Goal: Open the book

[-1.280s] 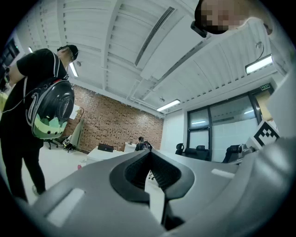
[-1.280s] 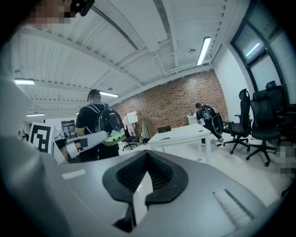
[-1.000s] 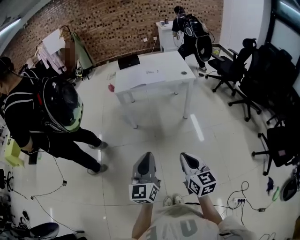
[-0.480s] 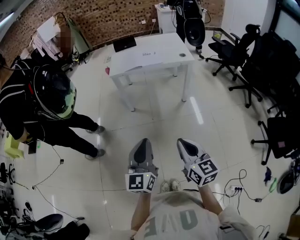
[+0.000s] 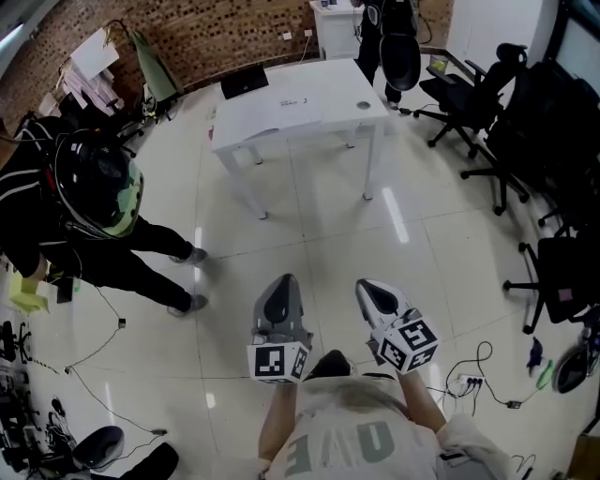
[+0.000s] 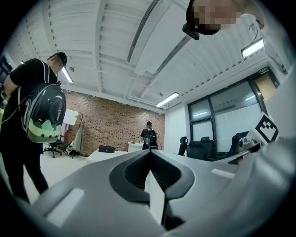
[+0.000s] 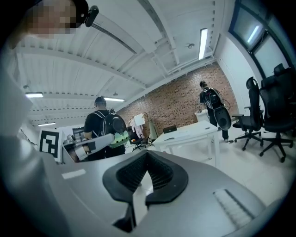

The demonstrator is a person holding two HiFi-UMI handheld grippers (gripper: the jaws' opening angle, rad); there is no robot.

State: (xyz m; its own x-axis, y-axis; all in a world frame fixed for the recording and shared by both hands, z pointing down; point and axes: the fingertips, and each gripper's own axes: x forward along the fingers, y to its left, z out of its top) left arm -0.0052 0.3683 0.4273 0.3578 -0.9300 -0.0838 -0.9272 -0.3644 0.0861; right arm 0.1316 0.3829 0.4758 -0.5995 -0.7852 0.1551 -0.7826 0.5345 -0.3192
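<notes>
The grey left gripper (image 5: pixel 284 280) and the grey right gripper (image 5: pixel 367 287) are held side by side, roughly level, above the glossy white tiled floor (image 5: pixel 328 234). The left gripper's ribbed black fingers (image 6: pixel 135 172) are pressed fully together, meeting at the tip with nothing between them. The right gripper's fingers (image 7: pixel 133 173) are closed tip to tip in the same way and also hold nothing. Neither gripper touches anything.

To the left, a person in black (image 5: pixel 37 225) bends forward under a domed black-and-green backpack (image 5: pixel 94 183). Black cables (image 5: pixel 473 380) trail over the floor at the right, and black office chairs (image 5: pixel 466 92) stand further along that side.

Ahead, well apart from both grippers, stands a white rectangular desk (image 5: pixel 342 84), with only bare floor in between. A flat white item with a small dark mark (image 5: pixel 292 101) lies near the middle of the desk. It is the only book-like thing in view, and it is too small to tell whether it is a book or how it lies. A flat black slab (image 5: pixel 244 84) sits at the desk's far left corner, and a small dark round thing (image 5: pixel 364 105) sits near its right edge.

Beyond the desk, a second person with a backpack (image 5: pixel 394 37) is cut off by the top edge of the head view, beside a white cabinet (image 5: pixel 333 23) against the red-brick wall (image 5: pixel 216 37).
</notes>
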